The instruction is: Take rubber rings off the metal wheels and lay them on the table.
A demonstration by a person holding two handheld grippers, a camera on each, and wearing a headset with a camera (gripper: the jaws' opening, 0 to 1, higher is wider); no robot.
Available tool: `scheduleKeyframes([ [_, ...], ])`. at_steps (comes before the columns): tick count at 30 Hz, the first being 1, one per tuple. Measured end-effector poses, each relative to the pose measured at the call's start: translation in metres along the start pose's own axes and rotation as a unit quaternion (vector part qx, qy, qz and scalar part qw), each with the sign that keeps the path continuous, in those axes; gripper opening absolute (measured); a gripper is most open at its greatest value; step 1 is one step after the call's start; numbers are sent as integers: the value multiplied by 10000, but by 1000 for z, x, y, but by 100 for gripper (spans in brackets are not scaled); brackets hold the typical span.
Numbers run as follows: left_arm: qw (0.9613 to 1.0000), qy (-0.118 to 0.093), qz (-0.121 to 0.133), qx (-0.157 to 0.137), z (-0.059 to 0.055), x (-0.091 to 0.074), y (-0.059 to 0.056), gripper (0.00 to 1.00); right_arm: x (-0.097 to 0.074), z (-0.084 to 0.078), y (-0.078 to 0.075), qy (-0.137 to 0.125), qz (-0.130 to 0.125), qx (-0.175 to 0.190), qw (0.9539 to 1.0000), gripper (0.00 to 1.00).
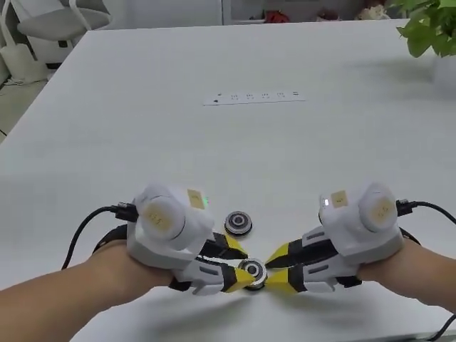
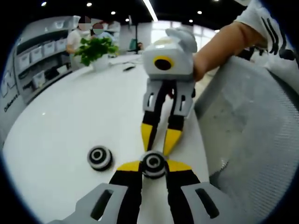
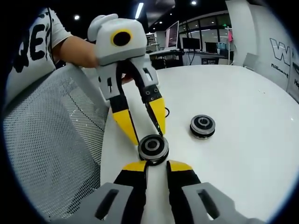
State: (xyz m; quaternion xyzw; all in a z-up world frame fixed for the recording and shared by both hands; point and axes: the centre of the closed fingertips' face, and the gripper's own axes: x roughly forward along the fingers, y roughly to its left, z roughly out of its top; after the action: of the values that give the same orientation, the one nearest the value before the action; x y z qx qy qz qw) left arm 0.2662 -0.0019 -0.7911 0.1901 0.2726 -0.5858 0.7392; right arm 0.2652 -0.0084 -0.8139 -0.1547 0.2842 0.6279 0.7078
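Step in hand: stripping the ring from the first wheel. No loose ring lies on the table (image 1: 214,157) in these views, so I judge the task to be near its start.

Wheel (image 1: 251,271): at the near edge of the table, between the two grippers, which meet nose to nose over it. Its rubber ring (image 3: 141,148) looks seated, a dark band around the metal hub.

Left gripper (image 2: 154,167): claw closed around the wheel, one yellow tip against each side of it. Reads as a holding pinch. Whether the wheel rests on the table or is lifted just clear, I cannot tell.

Right gripper (image 3: 157,167): jaws nearly together, tips at the wheel's near rim, just touching or just short of it. Whether they grip the ring, the pictures do not settle.

Second wheel (image 1: 238,222): flat on the table just beyond the grippers, apart from both, ring on, untouched.

Next move, as I judge it: the right tips need a bite on the rubber alone, at the rim, not on the hub. Then peel outward while the left claw keeps the hub fixed. The ring is stretchy and may snap back or slip from the tips. Once free, lay it on open table, then take the second wheel.
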Motion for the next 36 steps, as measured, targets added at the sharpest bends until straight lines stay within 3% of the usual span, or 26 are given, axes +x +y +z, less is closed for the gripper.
scheduleKeyframes([
  [4,9999,110,-33,54,-5,3,-2,18,1,1,1,-5,0,-13,10000,13],
  [8,9997,87,17,220,-3,5,-2,17,1,1,2,-3,18,-49,10000,12],
  [21,9996,87,230,162,-2,6,0,14,2,0,2,83,-11,-32,10000,10],
  [23,9994,107,254,193,-3,6,0,14,1,-1,2,122,-24,-6,9999,6],
  [30,9991,131,355,184,-4,5,0,13,1,0,0,149,-116,159,9997,0],
  [34,9989,161,380,213,-4,5,-1,13,-1,2,-1,-38,-90,687,9976,0],
  [36,9988,175,394,227,-4,5,-1,13,-3,3,-1,-39,-95,631,9980,0],
])
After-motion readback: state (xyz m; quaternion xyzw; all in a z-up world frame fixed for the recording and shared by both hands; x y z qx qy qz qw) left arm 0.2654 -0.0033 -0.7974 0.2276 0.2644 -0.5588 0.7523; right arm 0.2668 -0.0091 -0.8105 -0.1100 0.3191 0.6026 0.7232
